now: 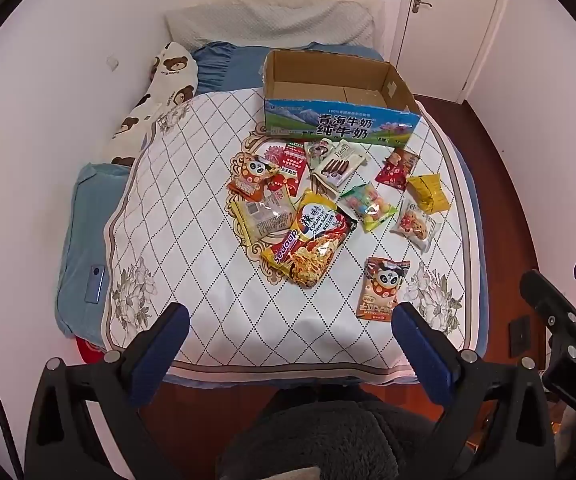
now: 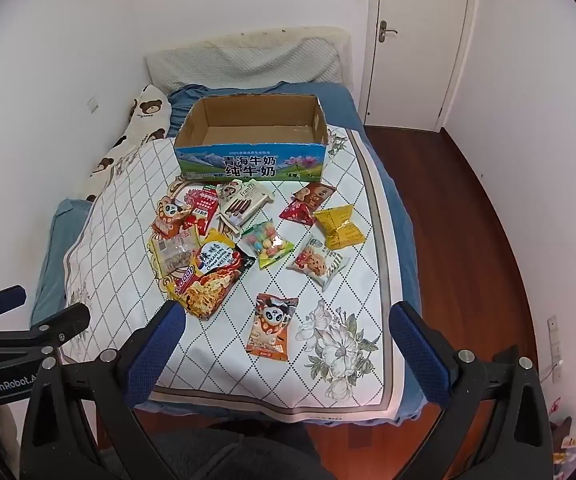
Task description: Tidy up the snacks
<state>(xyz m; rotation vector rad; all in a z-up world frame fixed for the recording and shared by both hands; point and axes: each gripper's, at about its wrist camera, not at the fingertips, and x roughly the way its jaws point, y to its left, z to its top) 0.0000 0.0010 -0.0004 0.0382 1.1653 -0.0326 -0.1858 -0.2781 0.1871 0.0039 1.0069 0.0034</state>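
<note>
a: nothing's in the milk carton box [image 2: 248, 136] yet, and every snack is on the quilted bed cover [image 1: 192, 264] in front of it. both the left gripper [image 1: 290, 322] and the right gripper [image 2: 284, 322] hang back off the foot of the bed, jaws spread wide, carrying nothing.

b: i'd start with the panda snack pack [image 2: 270, 326], it's nearest and lies apart from the pile. pinch a sealed edge, not the puffy middle.

a: readable stuff: box says 青海牛奶 纯牛奶, the noodle packet [image 1: 312, 246] says "sedaap" and "korean", the wafer stick pack [image 1: 338, 162] looks like "franzzi".
</note>
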